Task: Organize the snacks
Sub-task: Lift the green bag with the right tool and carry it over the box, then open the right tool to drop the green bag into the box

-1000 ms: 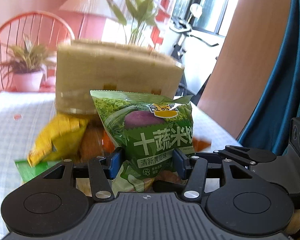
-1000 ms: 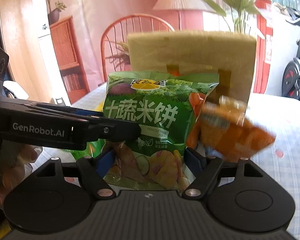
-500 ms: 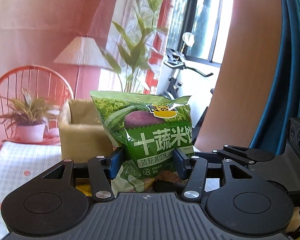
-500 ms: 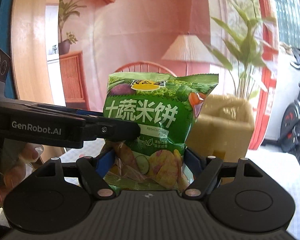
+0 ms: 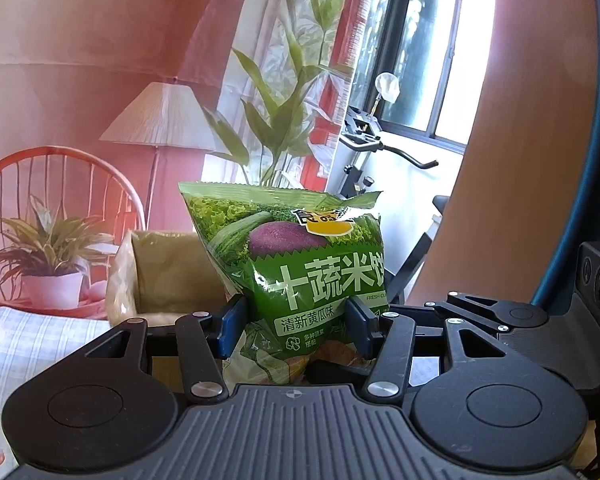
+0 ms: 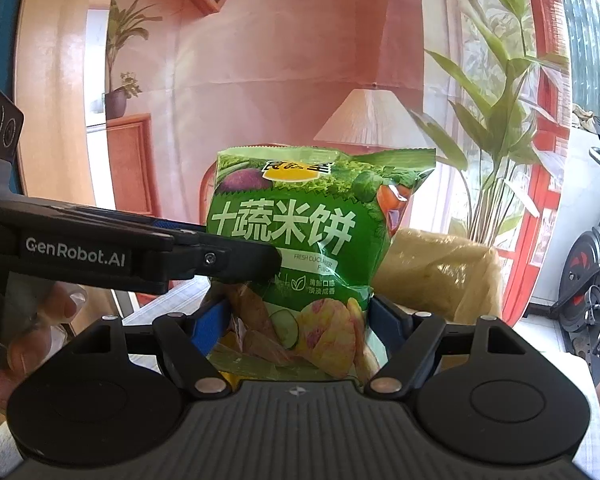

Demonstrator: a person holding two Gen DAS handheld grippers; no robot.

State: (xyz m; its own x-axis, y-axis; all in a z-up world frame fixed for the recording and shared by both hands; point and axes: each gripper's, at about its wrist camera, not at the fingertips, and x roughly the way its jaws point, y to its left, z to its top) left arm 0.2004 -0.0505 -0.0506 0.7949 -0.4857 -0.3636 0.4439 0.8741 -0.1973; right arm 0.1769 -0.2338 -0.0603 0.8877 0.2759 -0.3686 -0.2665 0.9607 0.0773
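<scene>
A green vegetable rice-cracker bag [image 5: 300, 280] stands upright between the blue pads of my left gripper [image 5: 296, 320], which is shut on its lower part. My right gripper [image 6: 300, 318] is shut on a green rice-cracker bag [image 6: 300, 240] of the same print, held up in the air. The left gripper's fingers [image 6: 220, 258] reach in from the left and overlap that bag's left edge. I cannot tell whether both grip one bag or two. The right gripper's fingers [image 5: 500, 316] show just right of the bag in the left wrist view. A tan basket [image 5: 168, 272] [image 6: 440, 276] stands behind and below.
A checked tablecloth [image 5: 28, 344] covers the table low on the left. A potted plant [image 5: 52, 288] and a red chair [image 5: 60, 160] stand behind it. A person's hand [image 6: 28, 344] holds the left gripper. An exercise bike [image 6: 588, 280] is at the right.
Both grippers have risen with the green bag still gripped. The basket has sunk lower and smaller in both views. The yellow and orange snack bags have dropped out of sight.
</scene>
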